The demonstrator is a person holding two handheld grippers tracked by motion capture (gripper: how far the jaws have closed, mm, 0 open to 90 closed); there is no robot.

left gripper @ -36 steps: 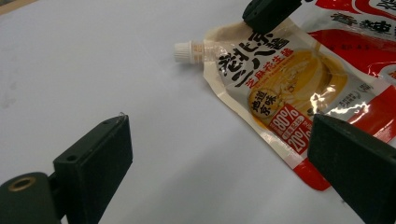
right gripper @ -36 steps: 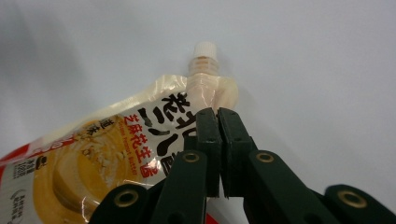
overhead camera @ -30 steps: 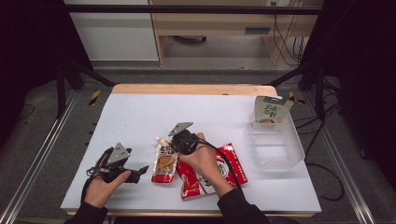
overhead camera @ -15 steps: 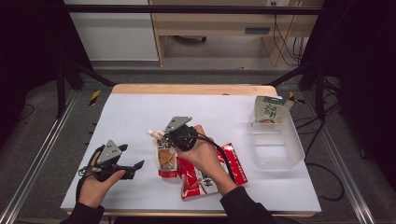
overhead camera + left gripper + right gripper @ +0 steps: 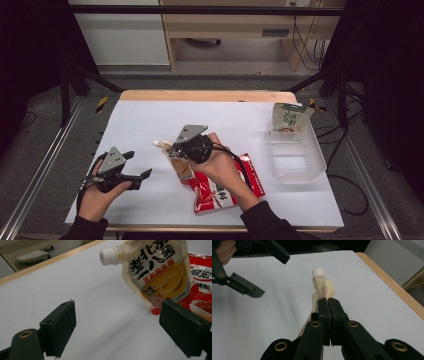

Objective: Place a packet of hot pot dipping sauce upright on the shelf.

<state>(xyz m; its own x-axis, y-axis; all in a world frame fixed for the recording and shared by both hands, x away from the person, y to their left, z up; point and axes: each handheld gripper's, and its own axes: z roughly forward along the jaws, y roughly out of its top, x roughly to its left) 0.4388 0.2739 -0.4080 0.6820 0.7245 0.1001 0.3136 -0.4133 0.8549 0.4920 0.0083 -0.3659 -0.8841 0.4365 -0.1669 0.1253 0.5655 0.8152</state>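
1. Two grippers over the white table (image 5: 150, 120); right gripper (image 5: 328, 301) is clenched on the spout pouch (image 5: 160, 277), pinching its top edge just below the white cap (image 5: 317, 272).
2. Pouch hangs tilted, cap toward the left gripper; in the high view its lower part is hidden behind the right hand (image 5: 220, 165), so I cannot tell whether its bottom touches the table.
3. Left gripper (image 5: 132, 170) is released, jaws wide, nothing between them; they have just been closing slightly.
4. Red packets (image 5: 225, 192) lie flat under the right hand, partly covered; cut off at the edge in the left gripper view.
5. Clear tub (image 5: 295, 160) far right, with a carton (image 5: 289, 117) standing at its far end; print too small to read.
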